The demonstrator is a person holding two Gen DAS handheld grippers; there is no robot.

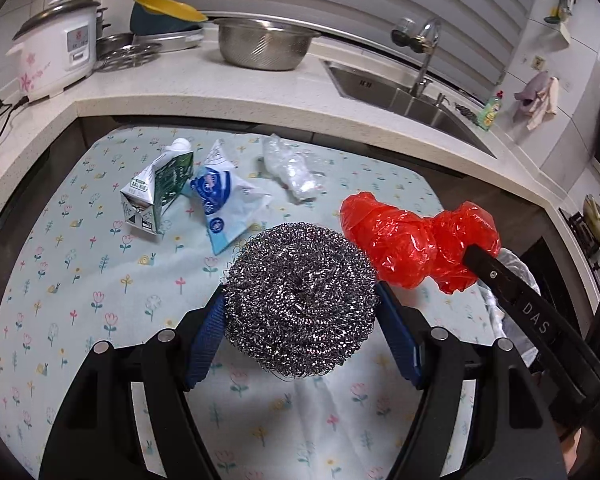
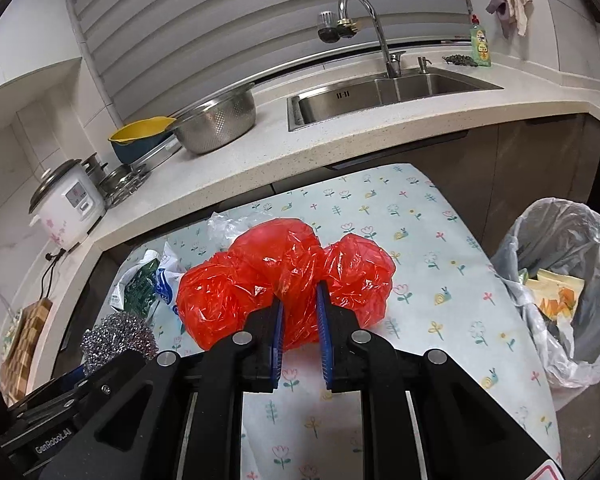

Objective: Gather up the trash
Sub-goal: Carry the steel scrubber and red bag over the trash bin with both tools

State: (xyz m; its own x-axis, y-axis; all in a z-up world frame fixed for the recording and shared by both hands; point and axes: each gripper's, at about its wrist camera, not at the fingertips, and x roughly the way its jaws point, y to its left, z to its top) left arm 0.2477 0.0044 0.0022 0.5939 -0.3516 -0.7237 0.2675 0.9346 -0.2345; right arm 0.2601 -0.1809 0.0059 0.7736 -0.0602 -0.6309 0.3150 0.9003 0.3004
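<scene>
My left gripper [image 1: 300, 300] is shut on a round steel wool scourer [image 1: 300, 300], its blue pads pressing both sides, above the floral tablecloth [image 1: 80, 280]. My right gripper [image 2: 299, 300] is shut on a crumpled red plastic bag [image 2: 284, 276], which bulges out on both sides of the fingers. In the left wrist view the red bag [image 1: 396, 244] hangs to the right of the scourer. On the cloth lie a flattened milk carton [image 1: 156, 192], a blue-and-white pouch [image 1: 224, 200] and a clear plastic wrapper [image 1: 292, 168]. The scourer [image 2: 118, 340] also shows at lower left in the right wrist view.
A trash bin with a clear liner [image 2: 572, 280], holding some scraps, stands off the table's right edge. Behind the table runs a counter [image 2: 300, 148] with a sink [image 2: 380, 96], a steel colander [image 2: 216, 120] and a rice cooker [image 1: 56, 48].
</scene>
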